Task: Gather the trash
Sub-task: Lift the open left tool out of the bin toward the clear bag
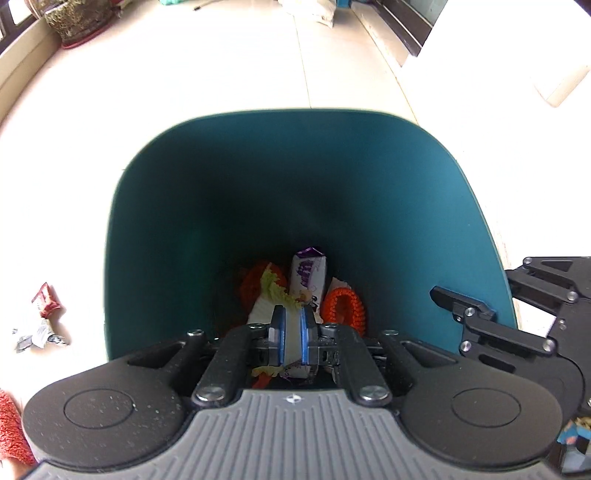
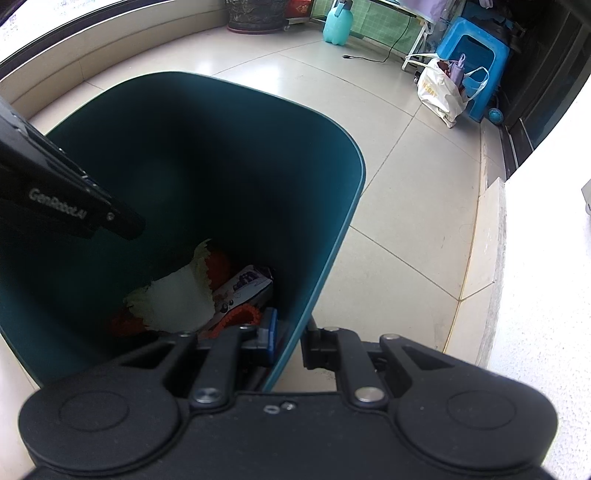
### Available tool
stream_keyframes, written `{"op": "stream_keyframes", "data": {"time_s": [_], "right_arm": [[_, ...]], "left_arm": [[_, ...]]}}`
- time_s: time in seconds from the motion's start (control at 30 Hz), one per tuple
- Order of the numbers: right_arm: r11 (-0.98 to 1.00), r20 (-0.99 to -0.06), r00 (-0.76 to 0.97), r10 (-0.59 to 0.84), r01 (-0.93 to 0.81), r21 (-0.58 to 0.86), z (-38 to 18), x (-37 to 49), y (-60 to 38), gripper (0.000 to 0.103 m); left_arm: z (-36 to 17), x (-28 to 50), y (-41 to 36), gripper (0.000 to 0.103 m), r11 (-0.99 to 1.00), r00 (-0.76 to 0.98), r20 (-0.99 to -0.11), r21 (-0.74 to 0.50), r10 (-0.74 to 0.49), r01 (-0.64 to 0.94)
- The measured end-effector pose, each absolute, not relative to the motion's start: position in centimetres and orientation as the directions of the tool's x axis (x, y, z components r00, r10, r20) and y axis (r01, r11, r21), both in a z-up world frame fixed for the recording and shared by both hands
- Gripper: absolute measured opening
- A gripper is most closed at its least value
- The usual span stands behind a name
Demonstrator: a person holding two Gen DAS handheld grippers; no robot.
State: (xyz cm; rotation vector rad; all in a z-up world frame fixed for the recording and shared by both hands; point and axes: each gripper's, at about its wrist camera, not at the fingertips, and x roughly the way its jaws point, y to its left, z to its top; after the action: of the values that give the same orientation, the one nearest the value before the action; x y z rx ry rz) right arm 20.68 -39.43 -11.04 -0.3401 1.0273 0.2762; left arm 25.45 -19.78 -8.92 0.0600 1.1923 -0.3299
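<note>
A teal bin (image 1: 369, 166) stands on the pale tiled floor and fills both views. At its bottom lie a cabbage leaf (image 2: 177, 299), a purple-and-white carton (image 1: 308, 273) and orange netting (image 1: 343, 304). My left gripper (image 1: 291, 334) hangs shut over the bin's opening with nothing held; in the right wrist view it shows as a black tip (image 2: 122, 225) at upper left. My right gripper (image 2: 291, 334) is shut on the bin's near wall (image 2: 325, 236), one finger inside and one outside. On the floor left of the bin lie a red wrapper (image 1: 46, 299) and a crumpled silver wrapper (image 1: 37, 338).
A plant pot (image 2: 255, 14), a teal jug (image 2: 338, 26), a white bag (image 2: 439, 92) and a blue stool (image 2: 472, 55) stand at the far side. A black cable (image 2: 369, 59) lies on the floor. A raised pale ledge (image 2: 491, 236) runs along the right.
</note>
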Motion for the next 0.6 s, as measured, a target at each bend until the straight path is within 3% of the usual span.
{"op": "stream_keyframes", "data": {"time_s": [0.1,0.2,0.3,0.33,0.37,0.6], "right_arm": [[0.913,-0.869,0.491,0.063,-0.380,-0.148,-11.1,20.7,-39.4,0.012],[0.911,-0.869,0.492,0.058,-0.382,-0.156,-11.1,20.6,-39.2,0.012],[0.912,-0.870,0.491,0.054,-0.379,-0.157,-11.0,20.7,-39.1,0.012],[0.913,-0.870,0.491,0.053,-0.377,-0.157,-11.0,20.7,-39.1,0.012],[0.913,-0.870,0.490,0.051,-0.376,-0.158,-11.0,20.7,-39.1,0.012],[0.916,-0.872,0.488,0.049,-0.370,-0.155,-11.0,20.9,-39.2,0.011]], "left_arm": [[-7.6,24.8,-19.0,0.008,0.949,0.355,-0.905,-0.131,-0.233,0.287],[-6.4,24.2,-18.0,0.018,0.950,0.390,-0.889,-0.135,-0.241,0.281],[-5.1,23.6,-16.9,0.052,0.953,0.429,-0.868,-0.143,-0.249,0.266],[-4.5,23.4,-16.4,0.070,0.956,0.452,-0.857,-0.140,-0.248,0.258],[-3.9,23.1,-16.0,0.075,0.960,0.477,-0.847,-0.127,-0.236,0.249],[-1.5,22.1,-12.3,0.075,0.973,0.532,-0.821,-0.120,-0.208,0.196]]}}
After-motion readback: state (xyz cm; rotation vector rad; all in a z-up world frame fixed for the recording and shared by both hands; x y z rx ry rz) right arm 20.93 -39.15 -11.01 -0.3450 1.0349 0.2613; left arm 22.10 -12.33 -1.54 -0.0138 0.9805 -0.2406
